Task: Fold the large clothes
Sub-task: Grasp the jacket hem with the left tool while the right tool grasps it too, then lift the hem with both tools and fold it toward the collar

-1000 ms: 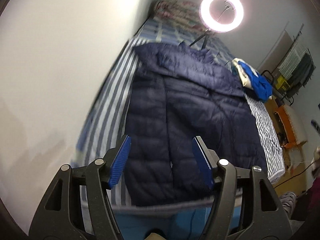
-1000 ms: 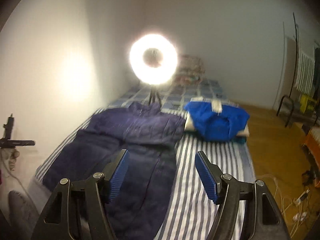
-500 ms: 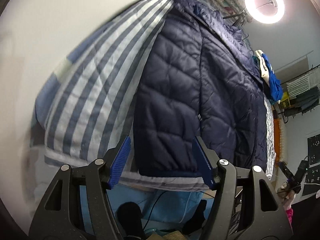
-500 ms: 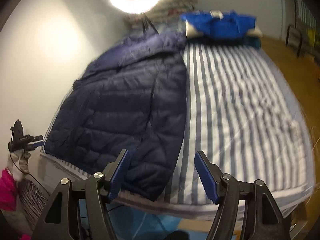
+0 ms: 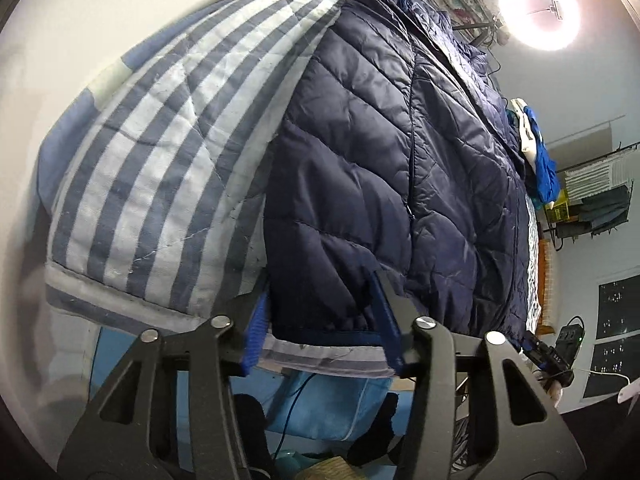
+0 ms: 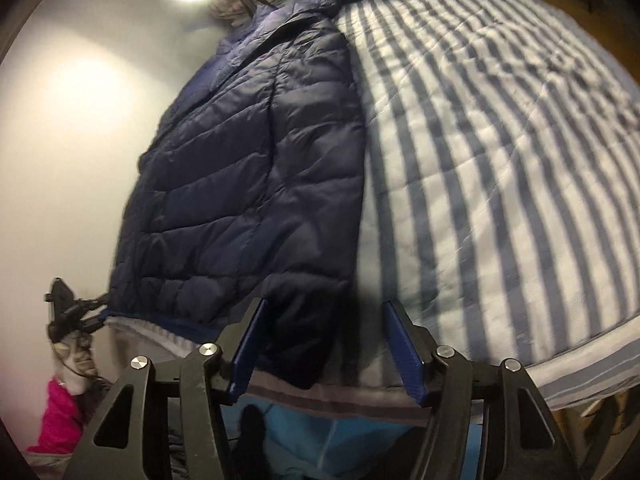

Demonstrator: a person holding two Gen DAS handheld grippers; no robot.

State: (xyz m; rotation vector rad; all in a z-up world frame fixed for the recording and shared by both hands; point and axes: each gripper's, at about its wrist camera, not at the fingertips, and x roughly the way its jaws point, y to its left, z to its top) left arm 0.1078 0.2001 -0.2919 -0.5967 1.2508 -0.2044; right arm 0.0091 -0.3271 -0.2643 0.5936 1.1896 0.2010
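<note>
A navy quilted puffer jacket lies flat on a blue-and-white striped bed cover, its hem at the near bed edge. My left gripper is open, its blue pads on either side of the hem's left corner. The jacket also shows in the right wrist view. My right gripper is open around the hem's right corner, which hangs over the striped bed cover's edge. Neither gripper holds anything.
A lit ring light stands at the head of the bed. Folded blue clothes lie beyond the jacket. A white wall runs along the bed's left side. A drying rack stands at the right.
Both grippers have dropped down and forward to the near bed edge. The jacket hem now sits between each pair of pads. The jaws stayed open.
</note>
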